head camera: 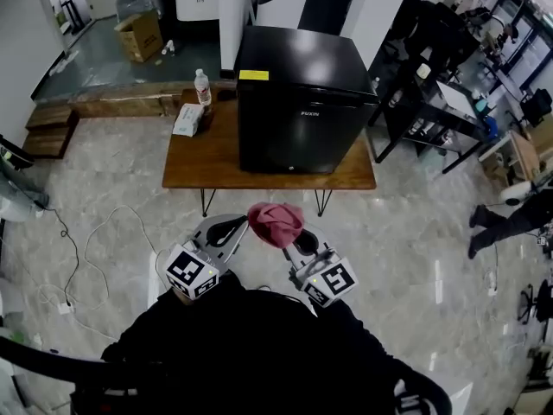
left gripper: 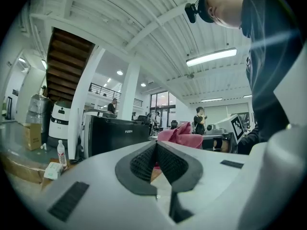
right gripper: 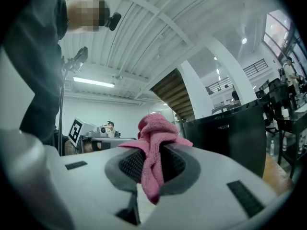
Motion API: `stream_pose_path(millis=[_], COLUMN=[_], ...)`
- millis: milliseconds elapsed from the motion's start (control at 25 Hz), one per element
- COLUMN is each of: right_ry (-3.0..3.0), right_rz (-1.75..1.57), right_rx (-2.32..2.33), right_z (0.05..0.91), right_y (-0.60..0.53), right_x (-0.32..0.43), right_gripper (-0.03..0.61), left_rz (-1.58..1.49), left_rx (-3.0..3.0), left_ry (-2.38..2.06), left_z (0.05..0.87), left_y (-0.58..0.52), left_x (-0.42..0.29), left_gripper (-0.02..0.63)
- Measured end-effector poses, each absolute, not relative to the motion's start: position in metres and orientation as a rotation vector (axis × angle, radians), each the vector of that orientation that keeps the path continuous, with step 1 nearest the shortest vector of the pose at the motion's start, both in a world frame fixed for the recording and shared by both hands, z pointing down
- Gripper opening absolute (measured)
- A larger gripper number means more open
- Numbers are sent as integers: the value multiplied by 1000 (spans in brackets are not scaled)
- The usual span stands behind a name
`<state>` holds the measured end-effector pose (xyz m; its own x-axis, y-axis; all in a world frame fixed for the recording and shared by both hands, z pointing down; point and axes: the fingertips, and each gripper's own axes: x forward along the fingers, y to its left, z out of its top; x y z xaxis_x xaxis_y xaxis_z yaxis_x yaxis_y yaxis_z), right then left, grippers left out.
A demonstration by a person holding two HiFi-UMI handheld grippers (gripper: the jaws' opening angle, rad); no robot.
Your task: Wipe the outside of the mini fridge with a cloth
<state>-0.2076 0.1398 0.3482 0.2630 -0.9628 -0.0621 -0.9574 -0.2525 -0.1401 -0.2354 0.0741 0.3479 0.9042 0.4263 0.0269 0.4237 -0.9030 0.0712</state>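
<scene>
While right hand-held gripper [right gripper: 152, 166] clamps pink cloth [right gripper: 154, 131] | left hand-held gripper [left gripper: 156, 158] closed, empty

Head view: high above the person, steeply down; left hand-held gripper [head camera: 244, 224] and right hand-held gripper [head camera: 300, 242] near, table [head camera: 194, 167] and mini fridge [head camera: 298, 102] farther ahead.
Left gripper view: low, along its jaws, tilted upward.
Right gripper view: low, tilted upward, pink cloth [right gripper: 154, 138] very close.
Shared: mini fridge and pink cloth appear in all three.

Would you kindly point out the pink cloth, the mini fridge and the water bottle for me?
pink cloth [head camera: 275, 223], head view, middle of the bunched fabric.
mini fridge [head camera: 294, 138], head view, front door.
water bottle [head camera: 204, 92], head view, its body.
</scene>
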Motion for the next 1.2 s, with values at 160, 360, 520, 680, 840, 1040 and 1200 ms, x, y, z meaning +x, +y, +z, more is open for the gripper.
stream_pose_path(millis=[160,360,520,680,840,1040,1200], right_ry=[1807,1806,1820,1768,1732,1678,1599], right_rz=[-89,-75,10,80,101,94,39], right_rx=[-2371,-2467,-2523,-2549,-2597,-2656,-2720], right_z=[354,368,364,349,339,337,343], right_y=[139,135,112,74,29,-21,-48], right_x=[-203,-183,-149,-100,-51,0,41], right_gripper=[49,49,49,49,49,49,49], left_rz=[75,65,58,33,-18,-50,-57], left_rx=[3004,3028,3065,3098,3145,3143,3123], left_ry=[659,606,567,536,517,506,534], left_z=[350,351,352,346,333,332,338], left_y=[69,55,36,12,-18,-53,-75], left_x=[-232,-215,-192,-154,-109,-62,-28], left_gripper=[5,5,5,5,5,5,5])
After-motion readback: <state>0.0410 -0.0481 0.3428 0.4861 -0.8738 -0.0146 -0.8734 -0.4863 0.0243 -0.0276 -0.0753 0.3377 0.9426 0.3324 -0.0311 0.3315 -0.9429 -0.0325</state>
